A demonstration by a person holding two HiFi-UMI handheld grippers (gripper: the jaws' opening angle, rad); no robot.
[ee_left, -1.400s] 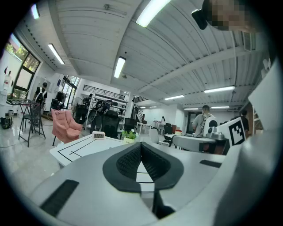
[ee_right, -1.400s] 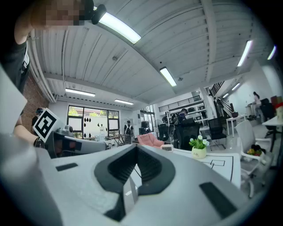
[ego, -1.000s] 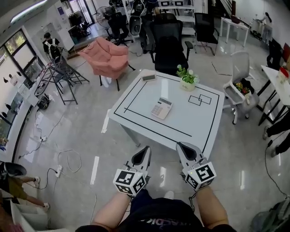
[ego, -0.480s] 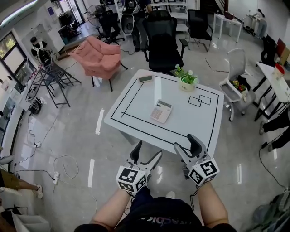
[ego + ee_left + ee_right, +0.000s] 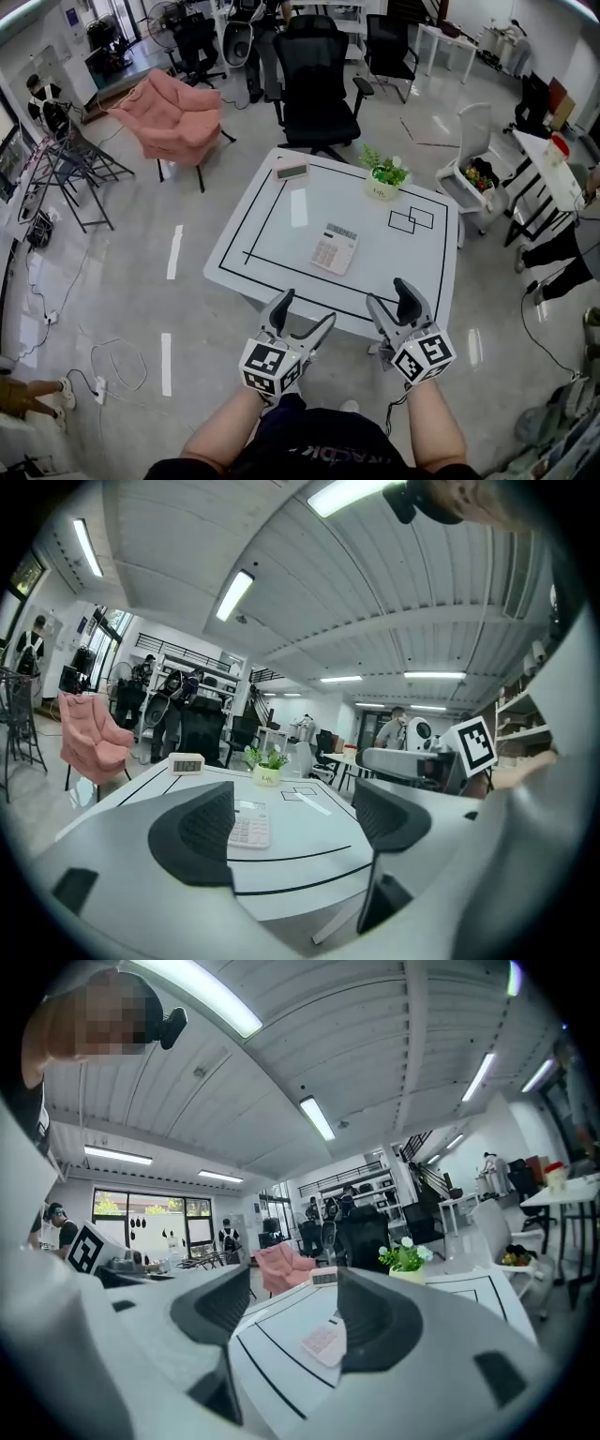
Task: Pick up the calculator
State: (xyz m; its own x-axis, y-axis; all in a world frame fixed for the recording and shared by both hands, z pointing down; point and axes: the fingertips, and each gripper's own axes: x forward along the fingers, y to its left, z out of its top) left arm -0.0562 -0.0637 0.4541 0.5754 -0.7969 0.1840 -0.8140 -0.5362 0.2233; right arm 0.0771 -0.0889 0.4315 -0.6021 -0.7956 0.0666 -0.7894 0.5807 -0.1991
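Both grippers hang at the near edge of the white counter (image 5: 281,220), neither touching it as far as I can see.

Left gripper (image 5: 307,310): jaws spread wide, nothing pinched. Its own view shows only the counter top in the gap.

Right gripper (image 5: 390,295): jaws also spread wide, empty.

Calculator (image 5: 335,249) lies flat near the middle of the counter, inside the black taped outline and slightly skewed to the lines. It is well apart from both grippers. In the left gripper view the calculator (image 5: 248,825) sits just past the left jaw; in the right gripper view it (image 5: 323,1340) shows between the jaws, far beyond them.

Also on the counter: a small potted plant (image 5: 382,180) at the far side and a small digital clock (image 5: 292,172) at the far left corner. A black office chair (image 5: 316,75) stands behind the counter.
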